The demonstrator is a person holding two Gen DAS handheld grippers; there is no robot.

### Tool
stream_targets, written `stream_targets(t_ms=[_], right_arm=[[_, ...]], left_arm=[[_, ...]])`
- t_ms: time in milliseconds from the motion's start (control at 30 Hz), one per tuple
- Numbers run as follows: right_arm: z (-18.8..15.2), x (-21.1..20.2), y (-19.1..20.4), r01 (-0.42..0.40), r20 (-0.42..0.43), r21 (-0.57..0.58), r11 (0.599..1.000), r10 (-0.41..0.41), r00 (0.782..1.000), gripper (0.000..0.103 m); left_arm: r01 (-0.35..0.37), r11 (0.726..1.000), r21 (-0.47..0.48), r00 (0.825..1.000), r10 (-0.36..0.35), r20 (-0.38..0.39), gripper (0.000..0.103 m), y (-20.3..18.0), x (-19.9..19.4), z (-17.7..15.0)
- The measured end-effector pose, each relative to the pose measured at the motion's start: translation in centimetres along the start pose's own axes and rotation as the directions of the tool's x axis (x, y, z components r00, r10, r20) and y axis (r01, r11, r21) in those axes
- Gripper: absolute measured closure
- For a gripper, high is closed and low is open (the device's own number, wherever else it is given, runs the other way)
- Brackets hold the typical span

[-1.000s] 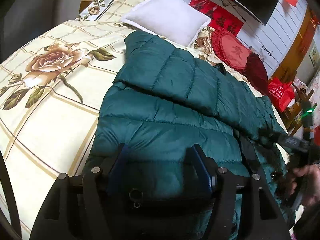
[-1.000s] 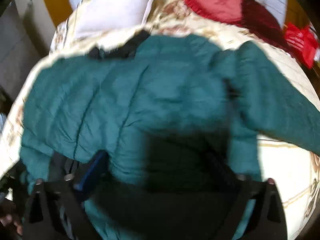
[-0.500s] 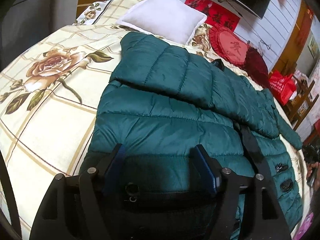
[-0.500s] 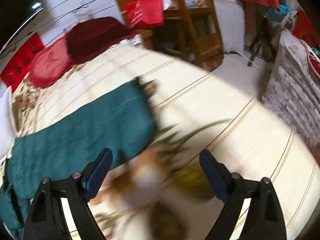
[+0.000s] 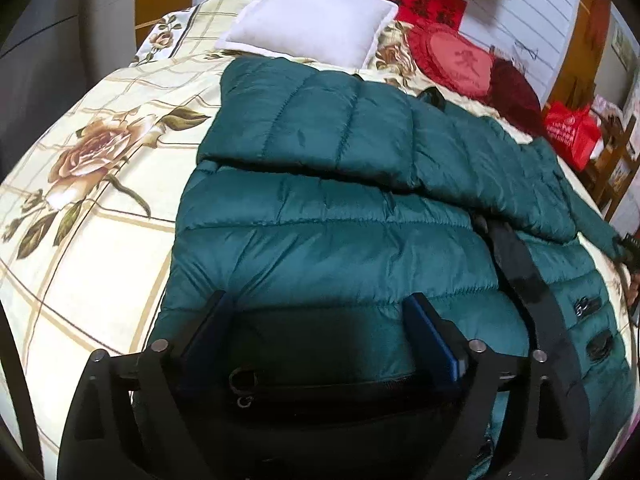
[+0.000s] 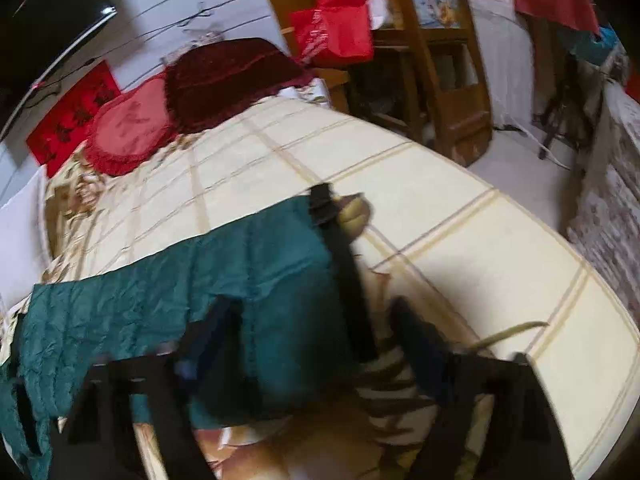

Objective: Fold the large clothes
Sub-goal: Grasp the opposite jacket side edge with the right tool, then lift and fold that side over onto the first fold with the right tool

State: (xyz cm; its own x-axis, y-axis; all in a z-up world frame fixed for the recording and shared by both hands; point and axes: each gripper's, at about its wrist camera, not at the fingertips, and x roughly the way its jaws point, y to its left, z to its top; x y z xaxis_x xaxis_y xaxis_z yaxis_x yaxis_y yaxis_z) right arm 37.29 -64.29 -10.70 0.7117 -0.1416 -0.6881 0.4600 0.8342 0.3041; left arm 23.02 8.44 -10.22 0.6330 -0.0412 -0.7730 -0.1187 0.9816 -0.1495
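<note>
Now the green coat (image 5: pixel 332 240) lay spread on the floral bedspread (image 5: pixel 100 220), one sleeve (image 5: pixel 312 128) already folded across its body toward twelve o'clock in the left wrist view. The left gripper (image 5: pixel 316 340) sat low over the hem at six o'clock, its jaws opening, with the dark hem band between them but no pad pressing that I could see.

Over on the other side, the right gripper (image 6: pixel 316 344) had the second sleeve (image 6: pixel 200 292) in front of it, stretched out from nine o'clock toward the centre, black cuff (image 6: pixel 324 204) at twelve. Its jaws were closing with the sleeve end and a black strap (image 6: pixel 352 292) between them; the blur hid whether the pads had bitten yet.

To my eye the step was grabbing that sleeve to fold it across the body. Doing it well probably meant pinching the padded fabric near the cuff, not just the strap, which would likely slip free. Lifting only enough to clear the bed and carrying it straight toward nine o'clock should keep the quilting flat. The left gripper could usefully pin the hem so the slick shell did not slide.
</note>
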Motion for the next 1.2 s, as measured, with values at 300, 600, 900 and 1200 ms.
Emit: stream_targets(t_ms=[300, 600, 900, 1200], right_arm=[[-0.9, -1.8, 1.4, 0.05, 0.051, -0.046, 0.998, -0.048, 0.998, 0.077], [-0.1, -8.2, 7.4, 0.043, 0.123, -0.037, 0.998, -0.038, 0.992, 0.08], [1.7, -14.9, 22.2, -0.09, 0.159, -0.198, 0.976, 0.122, 0.98, 0.08], [-3.8, -17.7, 40.1, -0.327, 0.052, -0.361, 0.874, 0.369, 0.928, 0.082]], left_arm=[[-0.043, 0.997, 0.065, 0.999, 0.045, -0.024, 0.028, -0.8, 0.5, 0.1], [-0.032, 0.997, 0.077, 0.999, 0.034, -0.022, 0.027, -0.9, 0.2, 0.0], [-0.032, 0.998, 0.058, 0.999, 0.033, -0.015, 0.033, 0.7, -2.5, -0.3], [-0.078, 0.996, -0.039, 0.996, 0.079, 0.041, 0.033, 6.1, -5.6, 0.3]])
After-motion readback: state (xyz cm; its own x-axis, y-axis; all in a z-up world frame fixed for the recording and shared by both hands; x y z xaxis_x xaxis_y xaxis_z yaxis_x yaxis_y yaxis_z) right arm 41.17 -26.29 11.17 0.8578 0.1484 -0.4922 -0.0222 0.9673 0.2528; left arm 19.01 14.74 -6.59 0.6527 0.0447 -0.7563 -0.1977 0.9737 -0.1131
